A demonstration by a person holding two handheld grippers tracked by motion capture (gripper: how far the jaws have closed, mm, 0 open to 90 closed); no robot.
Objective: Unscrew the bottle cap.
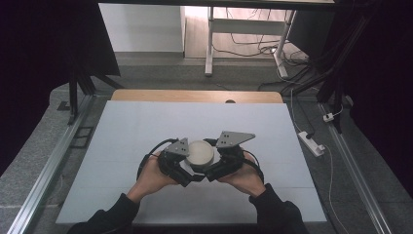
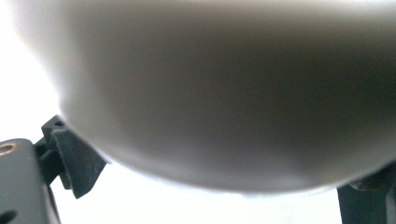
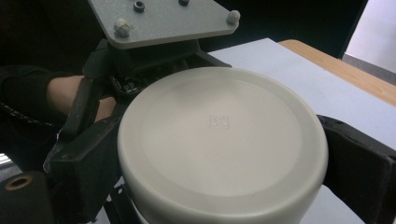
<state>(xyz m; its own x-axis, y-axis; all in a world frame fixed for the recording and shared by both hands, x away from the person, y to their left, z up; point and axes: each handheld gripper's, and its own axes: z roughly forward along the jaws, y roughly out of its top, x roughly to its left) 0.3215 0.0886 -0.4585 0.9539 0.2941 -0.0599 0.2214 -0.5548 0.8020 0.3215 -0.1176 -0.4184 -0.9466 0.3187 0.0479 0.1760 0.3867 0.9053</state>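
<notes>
One round white container [image 1: 200, 152], flat top up, sits on the white bench [image 1: 146, 131] near its front middle, right between two hand-held grippers. That's the only object on the bench surface. Counted: one container, two grippers, two hands, two grey three-cornered plates.

Left gripper [image 1: 187, 168] comes in from the left, held in the person's left hand [image 1: 152, 176]; right gripper [image 1: 210, 168] comes in from the right, held in the right hand [image 1: 246, 176]. Both point inward at the container, meeting low at its near side. Each carries a grey plate on top: left plate [image 1: 179, 147], right plate [image 1: 234, 138]. Dark sleeves on both forearms.

Right gripper view: the container [image 3: 222, 144] is seated between its two black fingers [image 3: 359, 163], one pressed to each side of the wall, so the right gripper is clasped around it. A small embossed square mark sits at the centre of the top. The other gripper's plate [image 3: 163, 21] is just behind the container, hand beside it.

Left gripper view: the container wall [image 2: 224, 93] is blurred, right up against the camera; its black fingers [image 2: 74, 158] show at the lower corners, either side of the wall. They bracket it, but I cannot tell whether they actually press on it.

Container upright, not tilted, resting on the bench
</notes>
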